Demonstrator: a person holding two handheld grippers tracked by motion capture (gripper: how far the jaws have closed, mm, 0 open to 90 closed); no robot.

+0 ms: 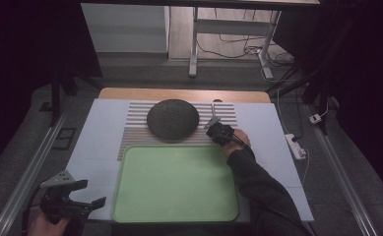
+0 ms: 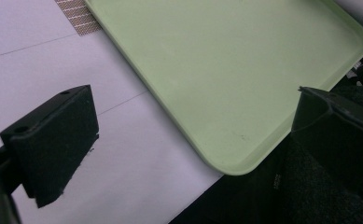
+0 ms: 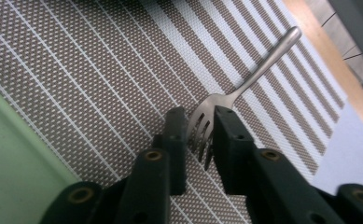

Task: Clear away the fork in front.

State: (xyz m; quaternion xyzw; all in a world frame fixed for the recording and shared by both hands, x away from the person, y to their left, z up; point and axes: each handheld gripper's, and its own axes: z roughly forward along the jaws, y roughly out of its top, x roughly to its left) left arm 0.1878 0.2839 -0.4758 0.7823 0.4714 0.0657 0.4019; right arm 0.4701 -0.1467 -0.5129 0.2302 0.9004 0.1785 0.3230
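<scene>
Left tool [image 1: 88, 192] hangs wide open w/ nothing in it, off the near-left corner of the green tray [image 1: 174, 209]. Right tool [image 3: 200, 135] is beyond the tray's far-right corner, jaws closed on the tines of a metal fork [image 3: 254, 77] that lies on the striped mat [image 1: 135, 123]. Dark round lid-like object [image 1: 173, 118] sits on the mat, just past the tray's far edge. All rests on the pale surface [image 1: 95, 142].

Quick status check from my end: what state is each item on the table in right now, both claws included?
Left claw: open, holding nothing, off the tray's near left corner.
Right claw: shut on the fork's tines.
Fork: lying on the striped placemat, handle pointing away from the claw.
Green tray: flat on the table, nothing in it.
Dark round plate: on the placemat; cannot tell which way up.
</scene>
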